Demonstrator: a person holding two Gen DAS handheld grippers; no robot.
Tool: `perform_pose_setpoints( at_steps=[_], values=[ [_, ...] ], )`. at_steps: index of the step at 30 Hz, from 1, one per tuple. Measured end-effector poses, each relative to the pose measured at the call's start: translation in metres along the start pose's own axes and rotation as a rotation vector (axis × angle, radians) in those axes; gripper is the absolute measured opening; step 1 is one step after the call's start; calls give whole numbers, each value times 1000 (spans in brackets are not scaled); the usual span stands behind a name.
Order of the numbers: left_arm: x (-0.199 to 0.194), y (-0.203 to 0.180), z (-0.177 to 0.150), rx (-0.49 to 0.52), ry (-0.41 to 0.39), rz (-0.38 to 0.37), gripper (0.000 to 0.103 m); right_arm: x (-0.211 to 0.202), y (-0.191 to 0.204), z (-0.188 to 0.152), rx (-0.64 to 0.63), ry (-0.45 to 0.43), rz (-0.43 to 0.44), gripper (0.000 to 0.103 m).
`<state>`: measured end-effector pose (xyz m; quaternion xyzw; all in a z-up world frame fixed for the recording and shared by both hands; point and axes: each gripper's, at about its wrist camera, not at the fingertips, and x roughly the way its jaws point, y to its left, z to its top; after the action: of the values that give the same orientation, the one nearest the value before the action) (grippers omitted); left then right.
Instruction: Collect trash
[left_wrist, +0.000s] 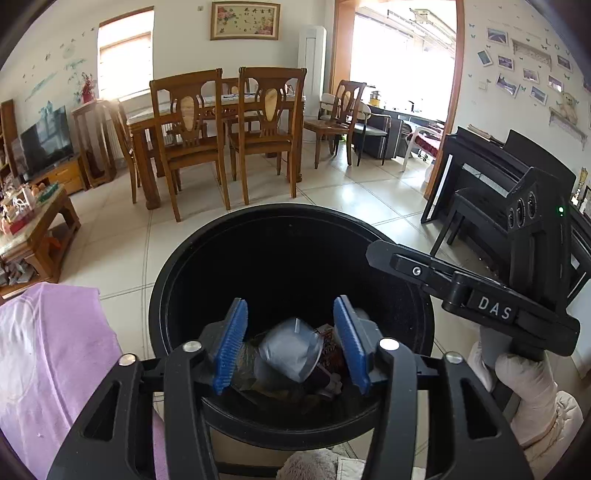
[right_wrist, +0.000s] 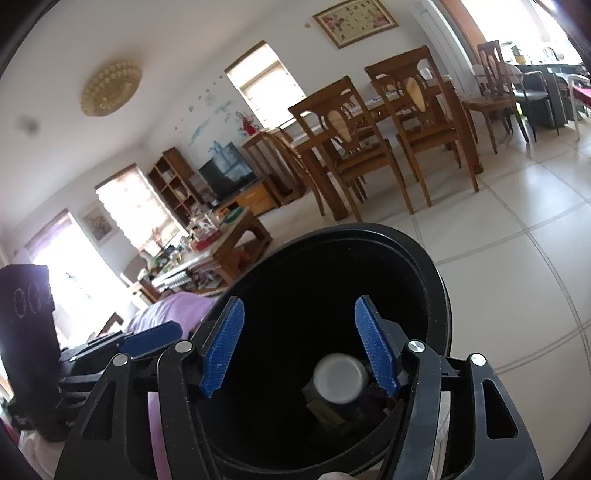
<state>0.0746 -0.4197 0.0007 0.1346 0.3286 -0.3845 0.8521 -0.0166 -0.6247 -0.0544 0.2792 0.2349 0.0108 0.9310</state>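
A black round trash bin (left_wrist: 177, 295) stands on the tiled floor, right below both grippers; it also shows in the right wrist view (right_wrist: 439, 295). Inside it lie a crumpled grey-white cup (left_wrist: 291, 350), a dark red wrapper (left_wrist: 330, 350) and other trash. In the right wrist view the cup (right_wrist: 340, 378) shows its white bottom. My left gripper (left_wrist: 291, 347) is open over the bin mouth, nothing between its blue pads. My right gripper (right_wrist: 299, 347) is open and empty over the bin; its black body (left_wrist: 480, 295) shows at the right of the left wrist view.
A purple cloth (left_wrist: 55, 350) lies left of the bin. A wooden dining table with chairs (left_wrist: 221, 136) stands beyond. A cluttered coffee table (left_wrist: 33, 221) is at the left, a black piano with bench (left_wrist: 491, 184) at the right.
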Motion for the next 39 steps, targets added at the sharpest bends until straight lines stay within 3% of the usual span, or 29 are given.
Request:
perform_pose_setpoints(
  at_steps=[1,6,9,13,17,23,25,27,34,39],
  values=[
    [-1,0,0,3,-3,3,73,0,0,0,1,1,-2,64],
    [-15,0,-4,13,-21,-4,77,-5,3,0,9,-10,-14,70],
    [-32,8,-9,1,-53,23,96,-7,13,-1,2,-12,-24,74],
    [-59,24,-18,-16,-98,48,98,-5,31,-1,-14,-12,-29,82],
    [-95,60,-34,-82,-141,126,98,4,65,-1,-54,-6,-21,83],
    [-157,134,-71,-216,-219,350,98,26,154,-6,-158,-9,19,89],
    [-176,157,-84,-267,-238,404,98,37,194,-11,-199,-11,40,96],
    [-200,188,-106,-331,-266,474,98,48,235,-21,-245,-12,73,97],
    [-253,261,-166,-451,-274,676,98,100,372,-84,-368,51,138,98],
    [-271,292,-197,-511,-260,775,98,115,437,-139,-459,10,133,98]
  ],
)
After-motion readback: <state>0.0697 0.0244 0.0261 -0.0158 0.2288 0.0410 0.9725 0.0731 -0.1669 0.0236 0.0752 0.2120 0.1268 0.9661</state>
